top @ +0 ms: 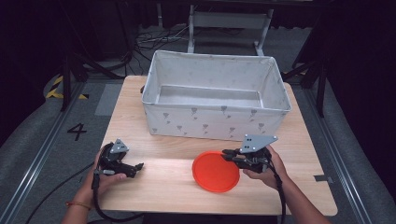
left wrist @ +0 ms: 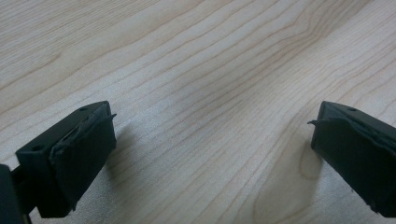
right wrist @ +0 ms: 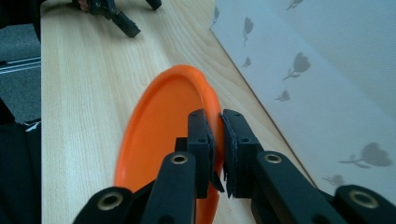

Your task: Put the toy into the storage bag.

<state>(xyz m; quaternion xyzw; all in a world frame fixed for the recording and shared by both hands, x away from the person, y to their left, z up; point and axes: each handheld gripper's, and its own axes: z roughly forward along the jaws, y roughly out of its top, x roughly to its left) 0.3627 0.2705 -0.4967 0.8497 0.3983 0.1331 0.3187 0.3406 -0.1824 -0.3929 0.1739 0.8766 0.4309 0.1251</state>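
Right gripper view shows the right tongs [right wrist: 217, 140] clenched on the rim of the round orange plastic plate [right wrist: 159, 135], which lies on the pale wooden tabletop [top: 163, 182] just in front of the white fabric bin [top: 215, 119]. The left tongs [left wrist: 210, 154] gape wide, released, over bare wood.

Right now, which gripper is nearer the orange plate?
Right. The right gripper is clamped on the orange plate's rim. The left gripper rests open on the bare table, off to the plate's left.
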